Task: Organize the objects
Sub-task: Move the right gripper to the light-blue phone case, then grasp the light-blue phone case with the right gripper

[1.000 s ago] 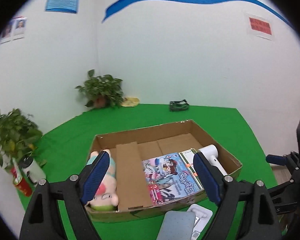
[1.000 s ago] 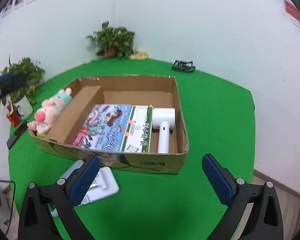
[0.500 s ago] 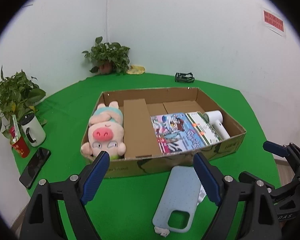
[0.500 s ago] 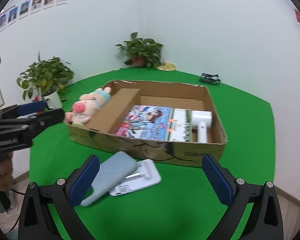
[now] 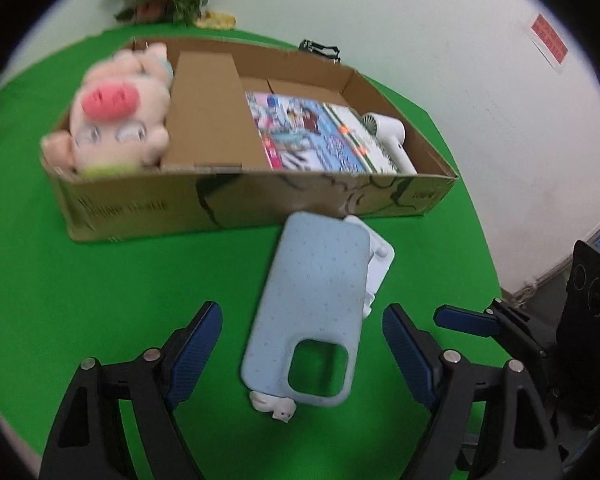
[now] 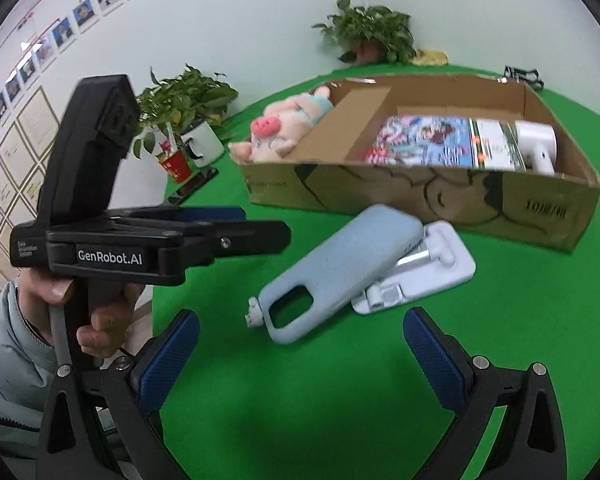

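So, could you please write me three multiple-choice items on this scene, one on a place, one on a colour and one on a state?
1. Where does the plush pig lie?
A. in the cardboard box's left end
B. on the green cloth
C. on the white stand

2. What colour is the phone case?
A. red
B. light blue
C. black

3. What is between the left gripper's jaws?
A. the hair dryer
B. a book
C. nothing gripped

Answers: 1 A, it lies beside the divider; 2 B, pale blue; 3 C, the closing pads flank the case without touching.

Pale blue speckled phone case point(image 5: 312, 300) (white stand point(image 6: 428, 276) beneath), pink plush pig point(image 5: 116, 120), brown cardboard box point(image 5: 260, 200), green tablecloth point(image 5: 100, 292).
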The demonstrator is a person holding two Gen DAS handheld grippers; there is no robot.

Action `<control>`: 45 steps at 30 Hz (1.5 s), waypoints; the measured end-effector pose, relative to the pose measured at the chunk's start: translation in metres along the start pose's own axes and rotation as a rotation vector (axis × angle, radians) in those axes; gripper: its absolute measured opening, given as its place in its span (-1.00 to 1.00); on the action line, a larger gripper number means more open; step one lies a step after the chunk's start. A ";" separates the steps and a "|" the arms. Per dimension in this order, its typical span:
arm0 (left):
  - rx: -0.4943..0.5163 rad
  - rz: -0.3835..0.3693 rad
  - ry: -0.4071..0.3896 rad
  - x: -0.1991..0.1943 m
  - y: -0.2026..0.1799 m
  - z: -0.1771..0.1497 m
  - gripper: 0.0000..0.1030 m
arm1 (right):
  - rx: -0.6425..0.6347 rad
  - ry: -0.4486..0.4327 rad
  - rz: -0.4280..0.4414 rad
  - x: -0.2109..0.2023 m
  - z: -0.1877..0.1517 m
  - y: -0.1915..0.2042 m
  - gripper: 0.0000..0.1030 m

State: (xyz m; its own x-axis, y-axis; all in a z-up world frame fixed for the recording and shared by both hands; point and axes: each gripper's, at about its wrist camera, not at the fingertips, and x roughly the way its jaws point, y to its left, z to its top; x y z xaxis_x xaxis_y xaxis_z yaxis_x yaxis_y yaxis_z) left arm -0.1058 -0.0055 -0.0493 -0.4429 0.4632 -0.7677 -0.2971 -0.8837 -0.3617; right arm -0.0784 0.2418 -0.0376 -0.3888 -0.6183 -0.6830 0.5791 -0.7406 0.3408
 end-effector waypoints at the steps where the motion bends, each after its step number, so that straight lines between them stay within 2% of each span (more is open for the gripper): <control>1: -0.011 -0.005 0.011 0.006 0.003 -0.003 0.58 | 0.004 0.012 -0.001 0.003 -0.002 0.000 0.99; 5: -0.036 -0.057 0.080 0.024 0.010 -0.011 0.20 | -0.002 0.044 -0.024 0.009 -0.011 0.001 0.99; 8: -0.030 -0.110 0.104 0.026 0.003 -0.016 0.20 | 0.003 0.066 -0.017 0.013 -0.014 0.001 0.99; 14: 0.000 -0.340 0.156 0.016 -0.031 -0.030 0.20 | -0.034 0.080 -0.051 0.003 -0.011 -0.005 0.99; 15: 0.007 -0.338 0.133 0.011 -0.033 -0.028 0.20 | -0.044 0.084 -0.064 0.001 -0.013 -0.006 0.99; 18: -0.061 -0.249 0.064 0.004 -0.011 -0.017 0.20 | -0.037 0.097 -0.079 -0.002 -0.020 -0.012 0.99; 21: -0.119 -0.171 0.067 0.011 0.016 -0.008 0.20 | -0.030 0.091 -0.088 -0.004 -0.024 -0.012 0.99; 23: -0.134 -0.155 0.112 0.024 0.028 -0.005 0.20 | -0.022 0.078 -0.094 -0.001 -0.023 -0.010 0.99; 25: -0.154 -0.177 0.176 0.038 0.030 -0.007 0.20 | -0.015 0.068 -0.107 0.002 -0.020 -0.008 0.99; 32: -0.096 -0.424 0.210 0.029 -0.004 -0.024 0.21 | -0.040 0.076 -0.127 0.005 -0.020 0.003 0.99; 33: -0.078 -0.440 0.205 0.025 -0.009 -0.025 0.21 | -0.051 0.079 -0.124 0.006 -0.022 0.004 0.99; 35: -0.075 -0.419 0.183 0.020 -0.011 -0.023 0.21 | -0.083 0.082 -0.138 0.007 -0.024 0.007 0.99; 40: -0.177 -0.315 0.184 0.027 0.016 -0.018 0.21 | -0.135 0.073 -0.207 0.014 -0.020 0.007 0.99; 42: -0.247 -0.314 0.192 0.030 0.030 -0.020 0.21 | -0.132 0.072 -0.231 0.019 -0.016 0.005 0.99; 45: -0.277 -0.315 0.204 0.038 0.036 -0.022 0.21 | -0.151 0.080 -0.275 0.030 -0.010 0.008 0.97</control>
State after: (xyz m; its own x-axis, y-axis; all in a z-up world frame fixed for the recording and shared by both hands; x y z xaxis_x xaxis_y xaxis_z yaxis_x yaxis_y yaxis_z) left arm -0.1143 -0.0214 -0.1032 -0.1834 0.7133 -0.6764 -0.1411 -0.7001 -0.7000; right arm -0.0783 0.2202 -0.0620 -0.4918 -0.3733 -0.7867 0.5619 -0.8262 0.0409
